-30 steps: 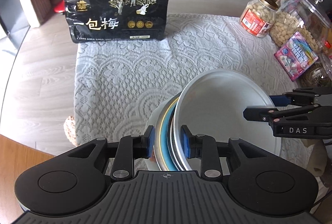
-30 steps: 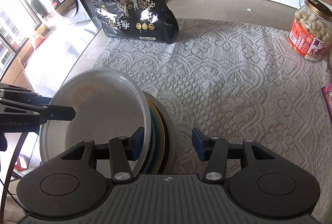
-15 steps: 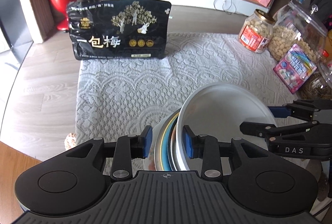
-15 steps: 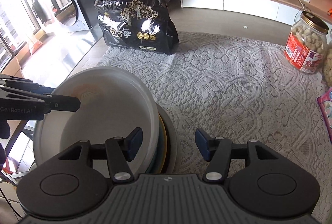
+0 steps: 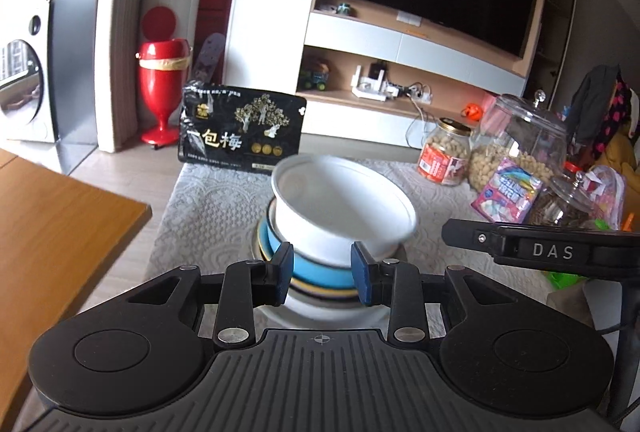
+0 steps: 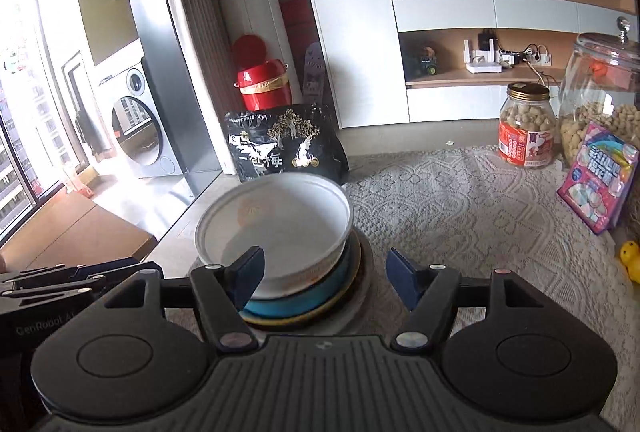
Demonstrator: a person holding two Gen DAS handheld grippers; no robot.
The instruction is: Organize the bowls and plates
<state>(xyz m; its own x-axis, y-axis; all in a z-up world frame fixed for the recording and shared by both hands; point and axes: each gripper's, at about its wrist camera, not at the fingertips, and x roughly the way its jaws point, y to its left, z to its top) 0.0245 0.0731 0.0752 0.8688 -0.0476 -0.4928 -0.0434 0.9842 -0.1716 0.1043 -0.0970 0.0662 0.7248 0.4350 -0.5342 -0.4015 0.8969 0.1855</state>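
A white bowl [image 5: 344, 199] sits tilted on top of a stack: a blue bowl [image 5: 320, 268], a yellow-rimmed plate and a grey plate [image 5: 320, 312] at the bottom, on the lace cloth. The white bowl [image 6: 276, 228], blue bowl [image 6: 296, 300] and grey plate [image 6: 356, 304] also show in the right wrist view. My left gripper [image 5: 322, 274] is open and holds nothing, pulled back just in front of the stack. My right gripper [image 6: 326, 282] is open wide and empty, level with the stack's near side.
A black snack bag [image 5: 242, 129] stands behind the stack. Jars of nuts [image 5: 444, 155] [image 6: 526, 125], a pink candy pack [image 6: 598, 177] and a yellow toy [image 6: 631, 258] are at the right. A wooden table edge [image 5: 60, 232] is at the left.
Both grippers have drawn back and dropped lower, so the view is now level rather than from above. The left gripper has opened wider and is off the stack's rim. The white bowl rests tilted on top.
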